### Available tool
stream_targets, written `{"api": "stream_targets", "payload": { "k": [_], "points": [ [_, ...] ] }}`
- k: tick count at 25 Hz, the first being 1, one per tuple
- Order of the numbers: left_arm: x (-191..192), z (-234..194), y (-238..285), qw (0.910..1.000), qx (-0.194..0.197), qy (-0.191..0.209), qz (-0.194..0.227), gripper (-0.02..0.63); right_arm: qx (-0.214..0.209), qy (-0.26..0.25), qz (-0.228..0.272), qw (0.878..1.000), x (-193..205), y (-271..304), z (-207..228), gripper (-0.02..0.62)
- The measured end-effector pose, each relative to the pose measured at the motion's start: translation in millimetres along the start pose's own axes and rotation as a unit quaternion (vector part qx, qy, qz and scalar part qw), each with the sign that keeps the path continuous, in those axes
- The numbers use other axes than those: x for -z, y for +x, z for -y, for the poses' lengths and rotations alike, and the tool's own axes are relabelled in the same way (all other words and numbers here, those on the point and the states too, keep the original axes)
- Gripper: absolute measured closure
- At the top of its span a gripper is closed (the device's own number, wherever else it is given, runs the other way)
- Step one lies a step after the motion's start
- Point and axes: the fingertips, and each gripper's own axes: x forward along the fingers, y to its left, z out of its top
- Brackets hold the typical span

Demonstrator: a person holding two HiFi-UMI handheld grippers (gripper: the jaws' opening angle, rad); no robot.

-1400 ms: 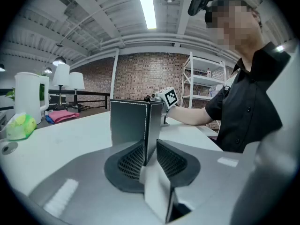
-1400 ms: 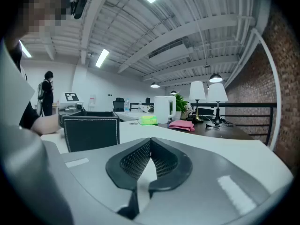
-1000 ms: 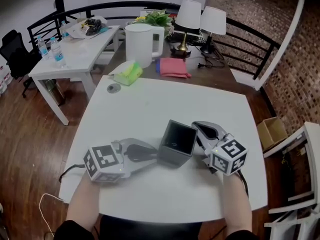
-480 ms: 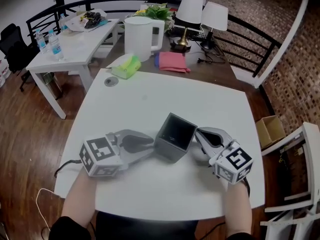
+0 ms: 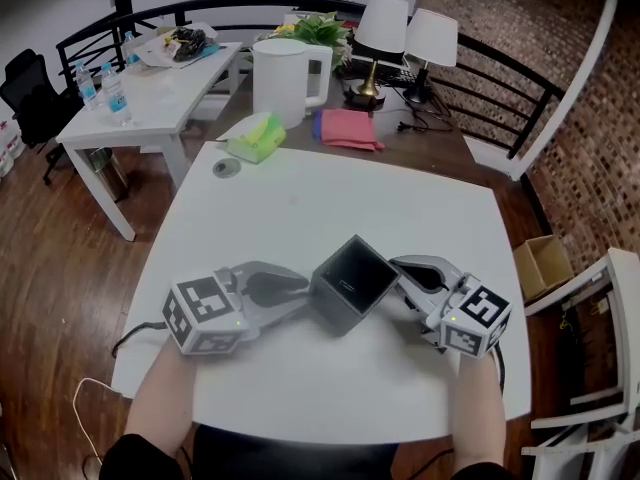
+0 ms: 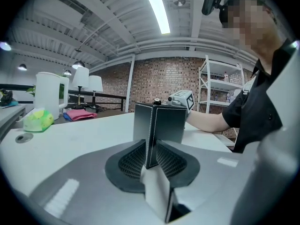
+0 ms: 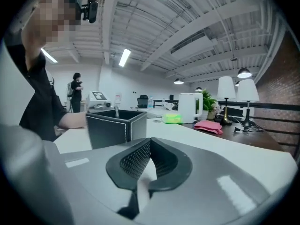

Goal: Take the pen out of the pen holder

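Note:
A black square pen holder stands on the white table, between my two grippers. My left gripper comes in from the left and is shut on the holder's near corner wall; the pads press on both sides of that edge. My right gripper lies just right of the holder, shut with nothing between its jaws. In the right gripper view the holder sits ahead to the left, and a thin pen top pokes above its rim.
At the back, beyond the table's far edge, stand a white kettle, a green tissue pack, a pink cloth and two lamps. A cardboard box and a white chair are on the right.
The pen holder has turned a little on the table, corner-on now, with the left gripper on it. The right gripper has shifted slightly to the right.

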Motion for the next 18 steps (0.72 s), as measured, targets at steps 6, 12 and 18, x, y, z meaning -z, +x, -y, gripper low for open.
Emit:
{"api": "stream_targets", "payload": {
  "k": [6,12,18],
  "points": [
    [-2,-11,1,0.9997,-0.024,-0.002,0.004,0.551,-0.014,-0.017,0.004,1.000,2,-7,-26,0.581],
    [-2,-16,1,0.9990,-0.043,-0.012,0.008,0.560,0.043,-0.059,-0.022,0.997,-11,-19,-14,0.581],
    [-3,-15,0,0.9990,-0.042,-0.009,0.012,0.560,0.009,-0.029,0.013,0.999,-91,-25,-28,0.572]
  ]
}}
